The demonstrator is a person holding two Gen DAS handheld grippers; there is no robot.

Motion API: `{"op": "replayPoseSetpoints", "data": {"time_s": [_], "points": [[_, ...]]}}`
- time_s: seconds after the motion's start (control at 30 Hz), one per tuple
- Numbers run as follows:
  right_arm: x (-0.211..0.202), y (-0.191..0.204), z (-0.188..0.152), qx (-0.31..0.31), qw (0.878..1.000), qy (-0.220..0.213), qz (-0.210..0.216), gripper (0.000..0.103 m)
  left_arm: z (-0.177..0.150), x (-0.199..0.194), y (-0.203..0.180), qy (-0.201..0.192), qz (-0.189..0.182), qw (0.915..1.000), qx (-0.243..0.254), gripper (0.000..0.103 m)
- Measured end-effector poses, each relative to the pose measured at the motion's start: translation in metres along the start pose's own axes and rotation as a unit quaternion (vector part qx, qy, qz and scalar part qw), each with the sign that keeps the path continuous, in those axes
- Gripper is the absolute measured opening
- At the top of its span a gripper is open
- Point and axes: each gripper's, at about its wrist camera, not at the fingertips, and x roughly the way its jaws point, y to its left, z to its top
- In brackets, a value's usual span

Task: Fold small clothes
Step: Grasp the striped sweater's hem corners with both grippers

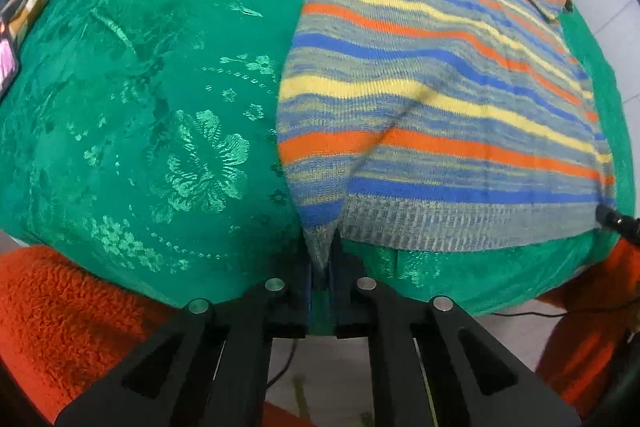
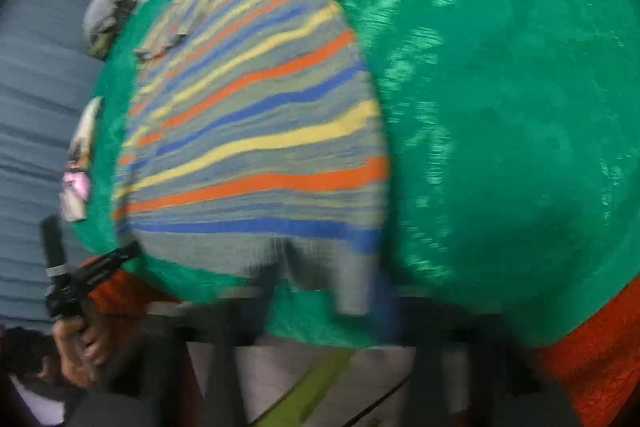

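Note:
A knit sweater (image 1: 420,87) with orange, yellow and blue stripes lies flat on the green flowered tablecloth (image 1: 160,87), its sleeves folded over its far end. My left gripper (image 1: 320,255) is shut on the near left corner of the grey hem, which bunches up between the pads. In the left wrist view, my right gripper (image 1: 614,219) shows only as a dark tip at the hem's right corner. The right wrist view is blurred: the sweater (image 2: 256,147) fills the middle, and a tongue of its hem hangs down into my right gripper (image 2: 352,307), which is shut on it. My left gripper (image 2: 100,267) shows there too, held by a hand (image 2: 80,339).
An orange fuzzy sleeve (image 1: 60,315) lies below the table's near edge. A printed booklet (image 1: 24,19) lies at the cloth's left edge. Folded grey clothes (image 2: 108,15) sit beyond the sweater's far side. The grey floor (image 1: 340,367) and a cable show under the table edge.

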Motion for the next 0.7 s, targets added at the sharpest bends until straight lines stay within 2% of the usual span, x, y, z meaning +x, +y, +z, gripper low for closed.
{"op": "replayPoseSetpoints", "data": {"time_s": [0.17, 0.43, 0.7], "points": [[-0.033, 0.009, -0.012, -0.025, 1.000, 0.001, -0.005, 0.006, -0.014, -0.035, 0.026, -0.008, -0.046, 0.9988, -0.010, 0.004], [-0.024, 0.005, -0.030, -0.027, 0.998, 0.048, -0.041, 0.006, -0.019, -0.032, 0.019, 0.034, -0.003, 0.9993, 0.013, 0.003], [-0.017, -0.008, -0.029, -0.013, 0.996, 0.061, -0.061, 0.005, -0.022, -0.014, 0.011, 0.058, 0.017, 0.9982, -0.006, 0.003]]}}
